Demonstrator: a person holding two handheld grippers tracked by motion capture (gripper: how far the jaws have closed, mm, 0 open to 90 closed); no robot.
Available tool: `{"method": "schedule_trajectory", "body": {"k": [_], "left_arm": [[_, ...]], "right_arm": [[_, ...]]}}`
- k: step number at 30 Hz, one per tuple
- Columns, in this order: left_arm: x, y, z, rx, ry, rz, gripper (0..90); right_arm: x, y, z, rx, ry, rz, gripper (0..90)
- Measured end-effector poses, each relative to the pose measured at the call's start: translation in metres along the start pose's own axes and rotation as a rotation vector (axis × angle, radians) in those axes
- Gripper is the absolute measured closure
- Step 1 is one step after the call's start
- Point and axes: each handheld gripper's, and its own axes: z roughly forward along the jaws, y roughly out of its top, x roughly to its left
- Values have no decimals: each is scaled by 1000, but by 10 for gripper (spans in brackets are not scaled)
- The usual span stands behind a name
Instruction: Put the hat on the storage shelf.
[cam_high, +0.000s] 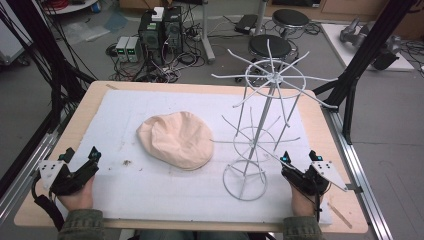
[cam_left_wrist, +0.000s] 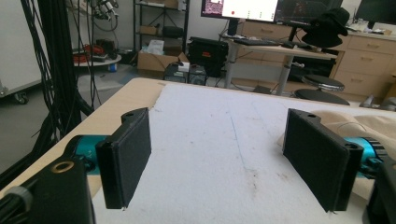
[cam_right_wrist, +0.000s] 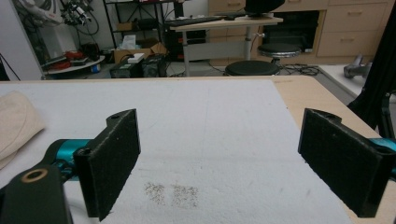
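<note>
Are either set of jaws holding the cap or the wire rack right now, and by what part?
Nothing is held. The left gripper and right gripper both stand open over bare mat, apart from the cap and wire rack.

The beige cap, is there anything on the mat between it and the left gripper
Nothing visible. The left gripper rests open at the table's near left corner, and bare white mat lies between it and the beige cap. The wire rack stands on the cap's far side.
</note>
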Motion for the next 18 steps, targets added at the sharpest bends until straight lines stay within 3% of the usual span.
{"method": "schedule_trajectory", "body": {"k": [18], "left_arm": [[2, 0, 0, 3, 6, -12, 240]], "right_arm": [[-1, 0, -1, -1, -9, 15, 121]]}}
